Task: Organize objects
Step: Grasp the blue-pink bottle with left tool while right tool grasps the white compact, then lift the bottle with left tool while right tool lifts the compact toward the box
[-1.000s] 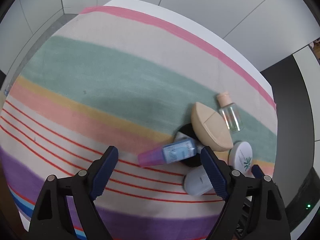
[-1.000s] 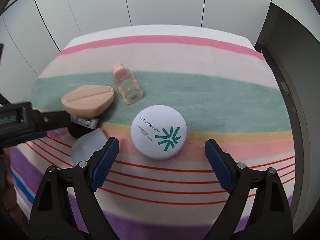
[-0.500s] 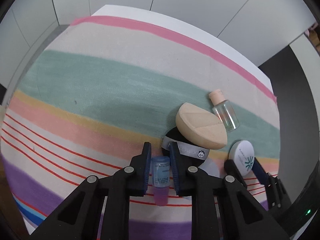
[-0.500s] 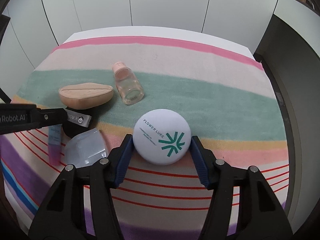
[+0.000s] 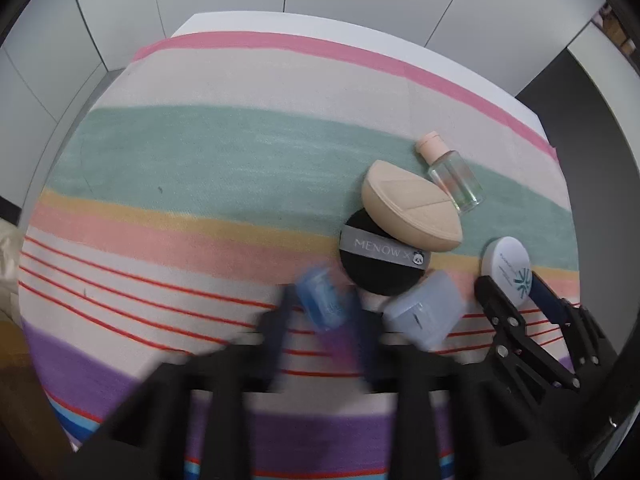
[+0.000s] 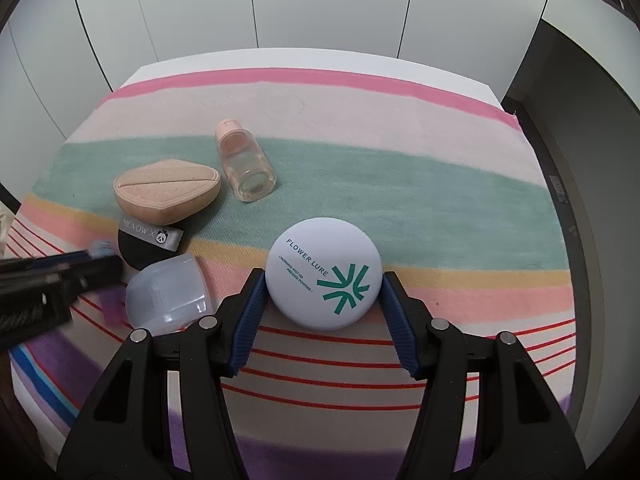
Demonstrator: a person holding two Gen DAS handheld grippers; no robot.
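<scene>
My left gripper (image 5: 322, 312) is shut on a small blue and purple tube (image 5: 322, 300), blurred by motion, just left of the black puff (image 5: 380, 260). My right gripper (image 6: 323, 284) is shut on the white round Flower Lure powder compact (image 6: 324, 272), which also shows in the left wrist view (image 5: 508, 270). A beige sponge (image 6: 166, 192) leans on the black puff (image 6: 150, 244). A clear bottle with a pink cap (image 6: 244, 164) lies behind them. A pale blue translucent case (image 6: 168, 296) lies beside the puff.
All lie on a striped cloth (image 6: 400, 184) over a white table (image 6: 320, 58). White wall panels stand behind it. A dark gap runs along the table's right side. The left gripper's arm (image 6: 40, 284) shows at the left edge of the right wrist view.
Both grippers closed from open: the left on the blue tube, the right on the white compact. The left gripper has since lifted and tilted the tube, blurring it.
</scene>
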